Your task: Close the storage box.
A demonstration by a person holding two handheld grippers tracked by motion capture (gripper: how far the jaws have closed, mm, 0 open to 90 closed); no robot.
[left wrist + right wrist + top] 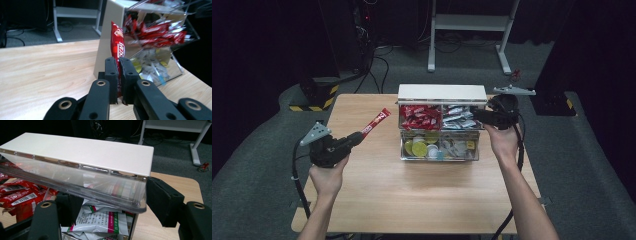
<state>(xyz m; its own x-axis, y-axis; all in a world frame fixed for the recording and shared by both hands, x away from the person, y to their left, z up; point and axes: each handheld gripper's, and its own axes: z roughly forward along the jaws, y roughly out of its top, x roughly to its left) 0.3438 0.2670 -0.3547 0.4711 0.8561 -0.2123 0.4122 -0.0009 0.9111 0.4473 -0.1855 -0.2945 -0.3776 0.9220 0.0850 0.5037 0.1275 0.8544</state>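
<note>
The left claw (358, 137) pinches a red sachet (376, 122) left of the organizer (439, 93); the right claw (479, 115) clamps its clear lid (75, 182), which could slip shut.

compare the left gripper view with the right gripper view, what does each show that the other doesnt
Left gripper view: the left hand-held gripper shut on a red stick sachet that stands upright between its jaws, with the organiser box's white side behind it and small items in the lower tier.

Right gripper view: the right hand-held gripper with its jaws around the box's clear lid, the white top panel, and white and green sachets below.

Both: the wooden table and the red sachets in the upper compartment.
</note>
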